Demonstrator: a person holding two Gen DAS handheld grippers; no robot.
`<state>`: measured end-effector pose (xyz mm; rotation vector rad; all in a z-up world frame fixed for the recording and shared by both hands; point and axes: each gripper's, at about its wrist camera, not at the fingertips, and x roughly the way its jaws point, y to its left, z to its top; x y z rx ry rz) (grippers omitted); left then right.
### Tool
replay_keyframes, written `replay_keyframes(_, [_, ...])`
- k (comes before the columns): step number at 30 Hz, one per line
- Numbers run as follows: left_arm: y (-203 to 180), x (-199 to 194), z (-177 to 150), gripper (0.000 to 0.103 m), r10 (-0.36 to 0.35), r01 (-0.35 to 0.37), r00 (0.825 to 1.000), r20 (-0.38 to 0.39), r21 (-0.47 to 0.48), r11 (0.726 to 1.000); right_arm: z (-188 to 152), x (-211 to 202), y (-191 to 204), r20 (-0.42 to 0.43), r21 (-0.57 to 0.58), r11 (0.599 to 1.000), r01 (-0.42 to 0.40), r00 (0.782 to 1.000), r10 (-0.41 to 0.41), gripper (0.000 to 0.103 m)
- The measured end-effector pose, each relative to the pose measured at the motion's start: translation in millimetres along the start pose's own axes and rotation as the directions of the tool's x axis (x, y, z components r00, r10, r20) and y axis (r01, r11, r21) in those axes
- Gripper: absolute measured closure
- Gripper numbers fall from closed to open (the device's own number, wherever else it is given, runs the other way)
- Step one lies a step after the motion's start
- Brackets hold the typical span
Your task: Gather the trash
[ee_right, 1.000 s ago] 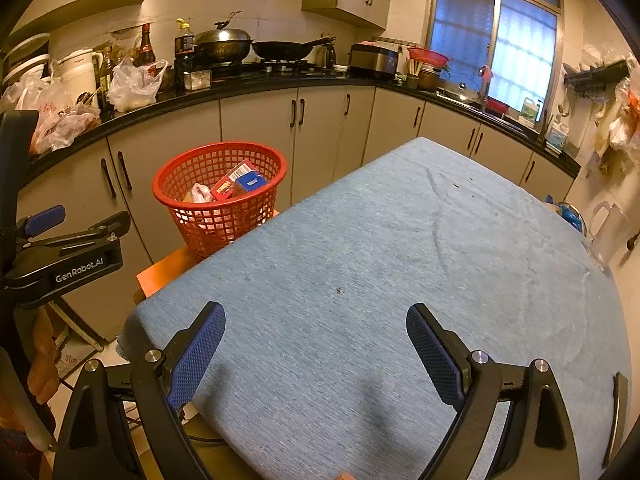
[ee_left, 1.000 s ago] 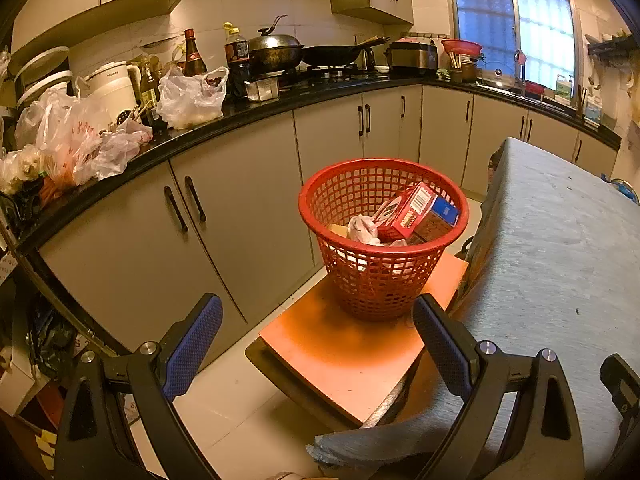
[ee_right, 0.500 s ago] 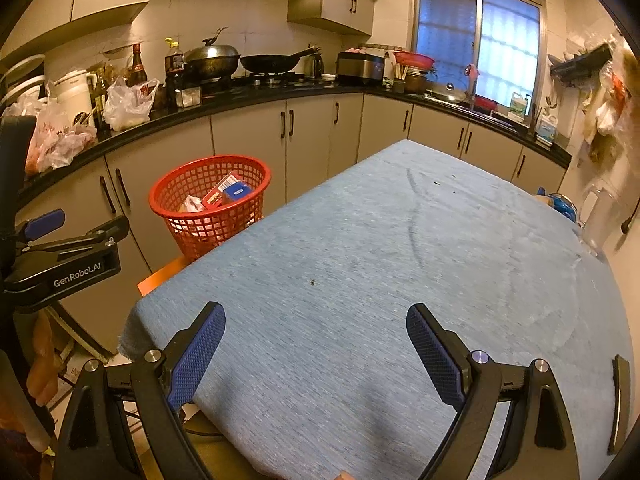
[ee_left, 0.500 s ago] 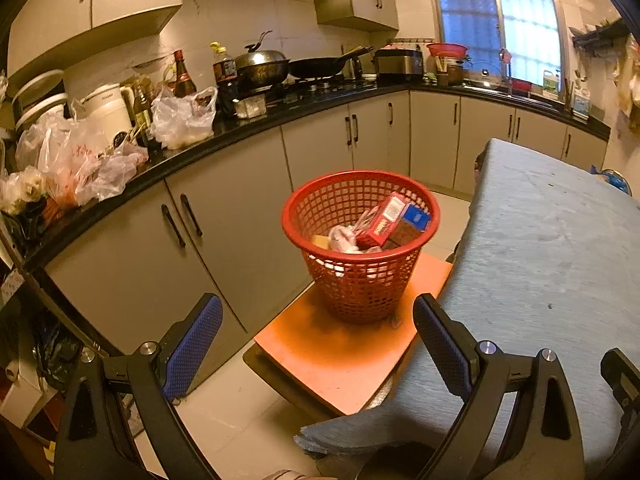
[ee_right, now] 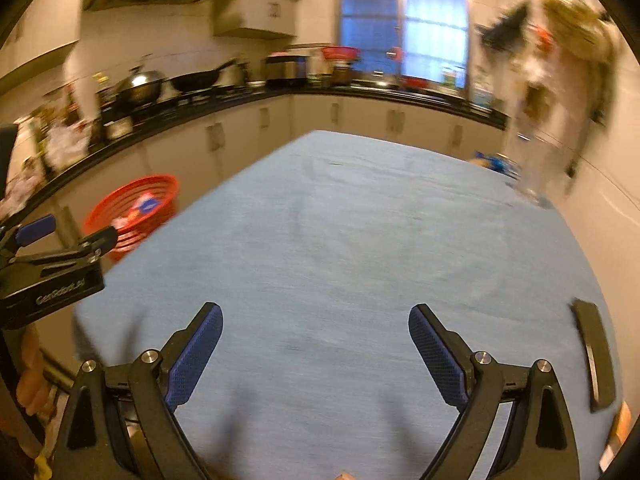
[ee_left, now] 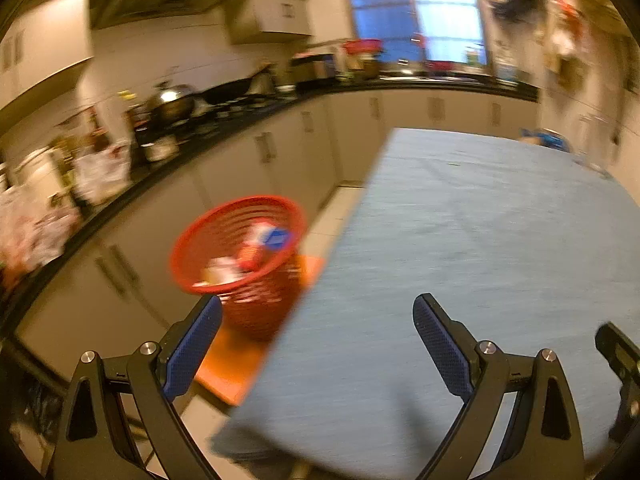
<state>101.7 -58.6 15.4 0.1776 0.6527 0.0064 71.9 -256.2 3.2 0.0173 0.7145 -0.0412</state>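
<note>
- Left hand-held gripper (ee_left: 316,336) spread wide, empty, over blue-clothed table's (ee_left: 480,240) left edge; right gripper (ee_right: 316,340) likewise.
- Round red mesh plastic trash basket (ee_left: 236,236) ahead-left, off that edge, nearer left.

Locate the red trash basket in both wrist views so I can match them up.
Left wrist: red trash basket sits left of centre, on an orange board beside the blue-covered table.
Right wrist: red trash basket at far left, past the table's left edge.
Shared landmark: the window at top.
</note>
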Motion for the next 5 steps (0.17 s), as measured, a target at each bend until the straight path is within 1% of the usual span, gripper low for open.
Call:
replay_keyframes(2, [-31.5, 4.7, 6.2, 0.008, -0.090, 0.090, 0.996, -0.022, 0.042, 0.995, -1.1, 0.6, -29.7, -0.014, 0.055, 0.997, 0.058, 0.998, -0.057, 0.005])
replay_keyframes(5, [-77.9, 15.9, 13.3, 0.008, -0.203, 0.209, 0.977, -0.072, 0.092, 0.974, -1.7, 3.3, -71.7, -0.047, 0.126, 0.981, 0.145, 0.989, -0.140, 0.003])
